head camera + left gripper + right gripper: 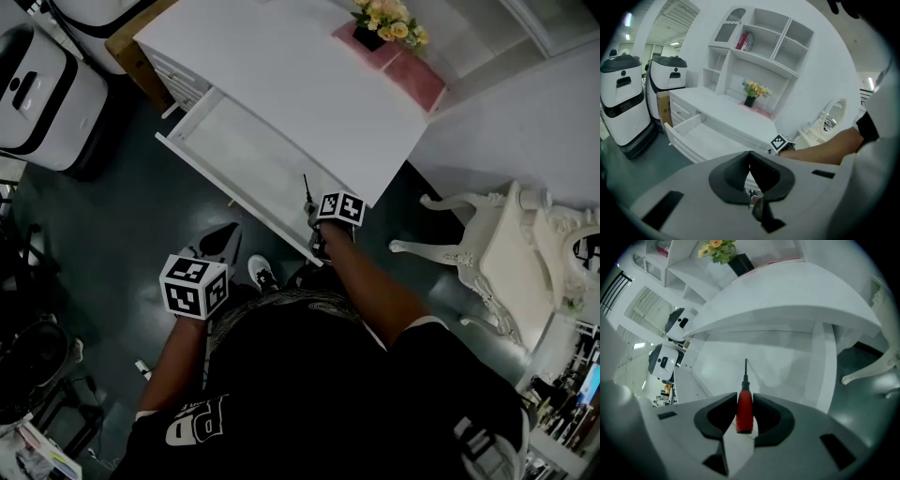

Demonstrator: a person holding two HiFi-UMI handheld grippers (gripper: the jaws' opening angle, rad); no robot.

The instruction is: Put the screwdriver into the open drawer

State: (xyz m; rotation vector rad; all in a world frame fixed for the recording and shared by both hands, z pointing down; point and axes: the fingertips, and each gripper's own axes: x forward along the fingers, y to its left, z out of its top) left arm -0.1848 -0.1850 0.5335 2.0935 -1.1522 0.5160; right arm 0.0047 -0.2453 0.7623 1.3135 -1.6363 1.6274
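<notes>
Dark floor (112, 216) is seen at the left of the head view, with two white machines (37, 94) parked at 10 o'clock and a strip of floor lying open between them and the drawer front. The left gripper (220, 242) is held over that floor, well apart from the desk, with its pads closed on each other and nothing between them. At 12 o'clock from it the drawer (187, 155) is pulled out from the white desk (309, 84), and its bare white bottom is shown. The right gripper (323, 230) is held at the right end of the drawer's front edge, clamped on the red handle of the screwdriver (745, 413), whose black shaft is pointed toward 12 o'clock over the drawer bottom. A white chair (497, 253) is seen at 3 o'clock.
</notes>
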